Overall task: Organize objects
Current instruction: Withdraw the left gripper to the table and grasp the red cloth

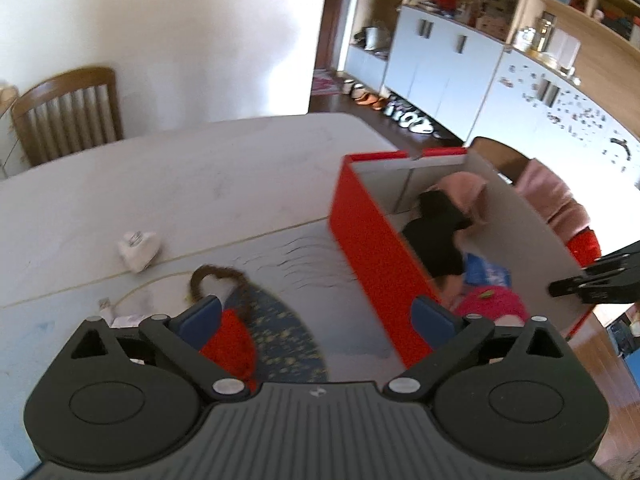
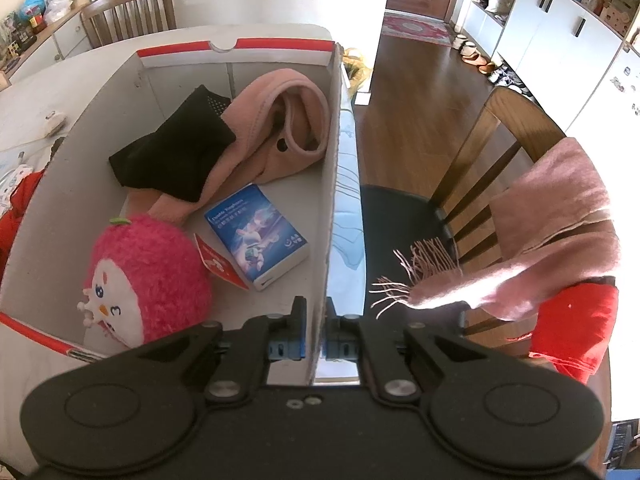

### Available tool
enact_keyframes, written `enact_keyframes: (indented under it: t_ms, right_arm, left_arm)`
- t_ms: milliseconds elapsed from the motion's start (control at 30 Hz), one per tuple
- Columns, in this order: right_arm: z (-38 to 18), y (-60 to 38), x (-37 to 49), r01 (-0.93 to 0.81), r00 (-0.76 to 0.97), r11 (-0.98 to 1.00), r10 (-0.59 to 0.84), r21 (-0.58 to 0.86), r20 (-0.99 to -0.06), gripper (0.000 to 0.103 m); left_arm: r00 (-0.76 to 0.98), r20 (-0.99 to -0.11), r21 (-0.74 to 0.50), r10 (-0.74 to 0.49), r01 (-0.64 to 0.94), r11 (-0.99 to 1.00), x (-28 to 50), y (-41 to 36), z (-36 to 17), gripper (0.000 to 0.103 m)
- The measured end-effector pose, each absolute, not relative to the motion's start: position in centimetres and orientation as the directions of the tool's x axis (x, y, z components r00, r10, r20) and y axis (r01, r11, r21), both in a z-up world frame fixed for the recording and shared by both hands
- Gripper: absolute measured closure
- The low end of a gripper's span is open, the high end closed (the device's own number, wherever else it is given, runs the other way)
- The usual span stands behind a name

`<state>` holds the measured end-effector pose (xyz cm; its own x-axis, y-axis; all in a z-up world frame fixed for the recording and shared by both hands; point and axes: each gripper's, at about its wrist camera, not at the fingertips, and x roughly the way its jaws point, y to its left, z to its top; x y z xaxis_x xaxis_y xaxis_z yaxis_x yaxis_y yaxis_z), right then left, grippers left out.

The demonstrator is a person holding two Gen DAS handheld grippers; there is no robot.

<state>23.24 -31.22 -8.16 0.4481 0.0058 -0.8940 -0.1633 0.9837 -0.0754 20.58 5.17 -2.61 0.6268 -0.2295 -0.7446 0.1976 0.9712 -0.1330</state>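
Note:
A red cardboard box [image 1: 372, 248] stands open on the table, right of my left gripper [image 1: 318, 316]. That gripper is open wide over the table mat, with nothing between its fingers. A red cloth [image 1: 232, 344] lies under its left finger, beside a brown braided loop [image 1: 212, 274]. My right gripper [image 2: 316, 340] is shut on the box's right wall [image 2: 332, 184]. Inside the box lie a pink plush toy [image 2: 148, 276], a blue packet [image 2: 256, 232], a red card [image 2: 218, 264], a black cloth [image 2: 172, 156] and a pink garment [image 2: 280, 120].
A small white object [image 1: 138, 248] sits on the pale table [image 1: 200, 168]. A wooden chair [image 1: 68, 108] stands at the far side. Right of the box, another chair [image 2: 500, 128] carries a pink fringed scarf [image 2: 552, 216] and something red [image 2: 576, 328]. White cupboards [image 1: 432, 64] line the wall.

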Motion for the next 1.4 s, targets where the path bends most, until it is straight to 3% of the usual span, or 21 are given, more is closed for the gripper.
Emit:
enact_keyframes:
  t_ms: [233, 467, 1100, 1133, 1200, 1400]
  right_arm:
    - [-8.2, -31.1, 23.3, -0.154, 0.446, 0.985, -0.004, -0.081, -0.895, 0.096]
    - [-8.2, -31.1, 23.3, -0.148, 0.443, 0.985, -0.012, -0.087, -0.896, 0.096]
    - [-8.6, -31.0, 23.2, -0.154, 0.435, 0.983, -0.019, -0.096, -0.9, 0.095]
    - [-8.7, -31.0, 23.2, -0.155, 0.435, 0.983, -0.019, -0.095, -0.9, 0.095]
    - [-8.7, -31.0, 23.2, -0.155, 0.435, 0.983, -0.019, -0.096, -0.9, 0.095]
    - [-8.8, -31.0, 23.2, -0.161, 0.433, 0.982, -0.016, -0.095, -0.901, 0.095]
  left_arm:
    - [0.592, -0.794, -0.05, -0.133, 0.155, 0.987, 21.4, 6.2, -6.3, 0.0]
    - [0.529, -0.835, -0.081, -0.15, 0.152, 0.985, 21.0, 7.3, -9.1, 0.0]
    - [0.539, -0.841, 0.0, -0.04, 0.075, 0.997, 18.9, 7.3, -12.3, 0.002]
    - [0.544, -0.838, 0.002, -0.039, 0.074, 0.997, 18.8, 7.2, -12.3, 0.004]
    - [0.547, -0.836, 0.0, -0.042, 0.076, 0.997, 18.7, 7.1, -12.2, 0.019]
    - [0.555, -0.83, -0.008, -0.046, 0.072, 0.997, 18.4, 7.0, -11.9, 0.052]
